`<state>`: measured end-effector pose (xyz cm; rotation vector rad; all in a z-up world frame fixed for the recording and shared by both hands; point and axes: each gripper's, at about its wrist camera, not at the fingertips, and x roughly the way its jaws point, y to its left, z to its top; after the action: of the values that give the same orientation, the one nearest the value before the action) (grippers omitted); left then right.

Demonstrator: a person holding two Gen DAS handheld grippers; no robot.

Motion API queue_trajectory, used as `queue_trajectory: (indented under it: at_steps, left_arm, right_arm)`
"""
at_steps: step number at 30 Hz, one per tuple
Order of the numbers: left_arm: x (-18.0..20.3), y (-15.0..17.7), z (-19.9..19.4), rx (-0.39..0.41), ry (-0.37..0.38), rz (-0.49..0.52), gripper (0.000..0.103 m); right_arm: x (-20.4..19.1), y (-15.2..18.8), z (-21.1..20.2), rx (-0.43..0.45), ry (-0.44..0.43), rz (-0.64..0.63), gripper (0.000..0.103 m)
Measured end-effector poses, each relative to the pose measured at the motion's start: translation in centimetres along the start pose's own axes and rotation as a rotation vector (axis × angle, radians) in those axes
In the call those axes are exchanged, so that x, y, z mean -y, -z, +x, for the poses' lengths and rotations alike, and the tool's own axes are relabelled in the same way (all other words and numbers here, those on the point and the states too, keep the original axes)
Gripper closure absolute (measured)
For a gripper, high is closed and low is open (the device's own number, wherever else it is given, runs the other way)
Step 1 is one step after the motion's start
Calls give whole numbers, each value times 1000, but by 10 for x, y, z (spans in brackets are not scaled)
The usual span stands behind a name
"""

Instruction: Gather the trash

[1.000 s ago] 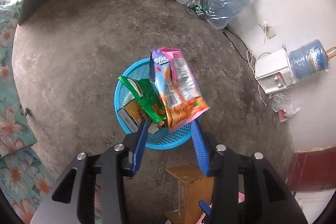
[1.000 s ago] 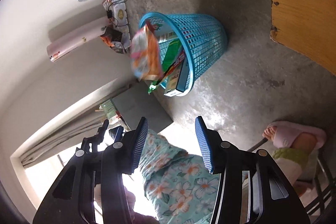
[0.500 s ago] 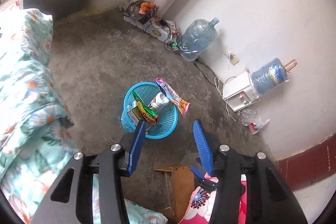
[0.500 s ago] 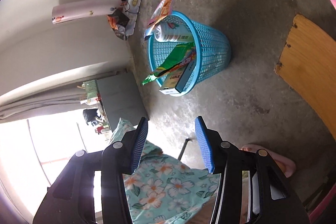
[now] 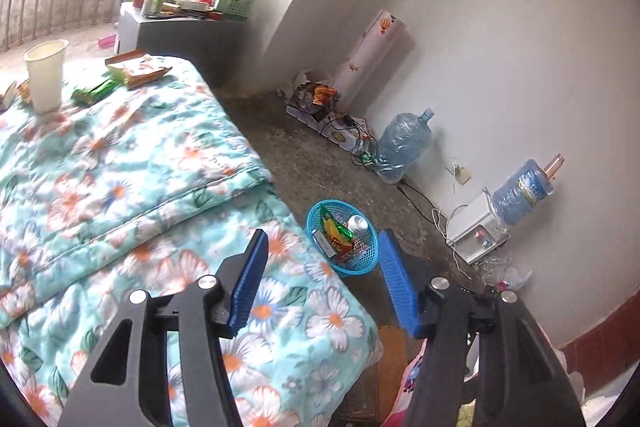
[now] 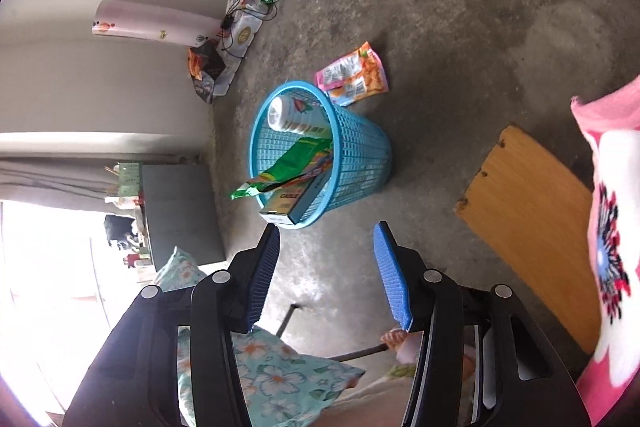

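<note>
A blue mesh basket (image 6: 360,155) stands on the concrete floor with a white bottle (image 6: 294,115), a green wrapper (image 6: 280,173) and a flat box (image 6: 290,207) in it. Just beyond its rim a pink-and-orange snack bag (image 6: 352,75) lies on the floor, outside the basket. My right gripper (image 6: 327,227) hangs open above the floor near the basket, with nothing in it. High over a floral quilt (image 5: 120,187), my left gripper (image 5: 324,239) has its jaws opening and nothing between them; the basket (image 5: 362,263) shows far below. On the quilt sit a white cup (image 5: 44,75), a green wrapper (image 5: 94,91) and a flat carton (image 5: 138,69).
A wooden stool top (image 6: 528,211) is right of the basket. Water jugs (image 5: 404,145), a dispenser (image 5: 476,233) and cables line the wall. A cluttered grey cabinet (image 5: 188,31) stands by the window. A pink patterned cloth (image 6: 612,227) fills the right edge.
The snack bag left my left gripper, caught the basket's rim and ended up on the floor beside it. My left gripper rose and swung back over the bed. The right view rolled.
</note>
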<state>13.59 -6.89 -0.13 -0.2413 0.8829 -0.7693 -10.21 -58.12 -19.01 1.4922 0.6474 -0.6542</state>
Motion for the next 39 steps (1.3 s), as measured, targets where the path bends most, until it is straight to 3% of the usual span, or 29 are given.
queue_trajectory:
  at_steps: [5, 10, 14, 18, 22, 26, 32, 39]
  left_arm:
    - [-22, 20, -18, -5, -10, -72, 45]
    - [-26, 28, -29, 15, -39, -76, 34]
    - [-31, 23, -21, 25, -71, -55, 23]
    - [-43, 6, -2, 40, -89, -49, 19]
    - [-54, -15, 20, 23, -13, -59, 18]
    - [-58, -28, 48, -31, 92, -35, 18]
    - [-57, -38, 104, -98, 241, -42, 18]
    - [-73, -46, 132, 58, 239, -91, 18]
  right_arm:
    - [-7, 6, -4, 2, 18, -42, 53]
    - [-12, -1, 6, -1, 33, -55, 42]
    - [-12, -29, 39, -5, 68, -19, 41]
    - [-10, -79, 99, -7, 169, -23, 41]
    - [-6, -140, 171, 7, 272, -94, 41]
    - [-1, -193, 244, -14, 288, -167, 41]
    - [14, -252, 323, 18, 296, -127, 41]
    - [32, -291, 379, 69, 346, -92, 41]
